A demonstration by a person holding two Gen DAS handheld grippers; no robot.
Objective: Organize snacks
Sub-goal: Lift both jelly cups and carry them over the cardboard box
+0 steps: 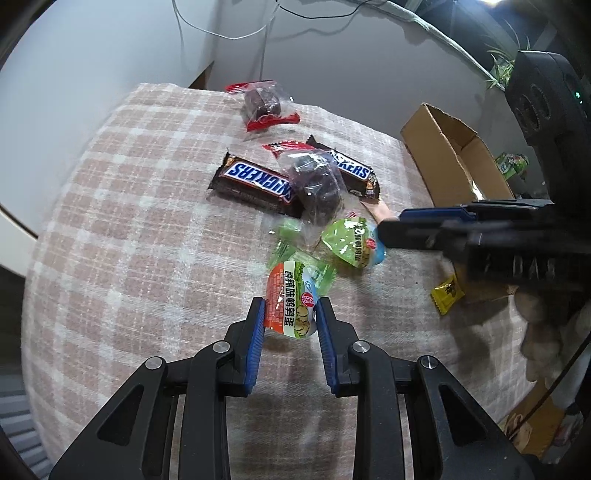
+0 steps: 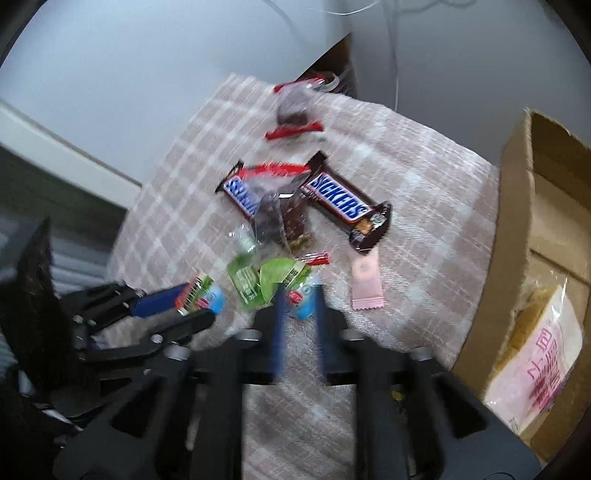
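Green-orange quail-egg packet [image 1: 291,306] clamped by left gripper [image 1: 290,314], anchoring the linked strip; right gripper [image 2: 299,299] fingers parted around its neighbour [image 2: 301,295].

Looks like someone's home: checked pink cloth [image 1: 122,229] over the table, cardboard box [image 1: 448,166] at 2 o'clock, a houseplant [image 1: 500,66] and loose cables [image 1: 221,31] along the wall.

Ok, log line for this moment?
left gripper: shut on orange pack | right gripper: open around green pack | box: right
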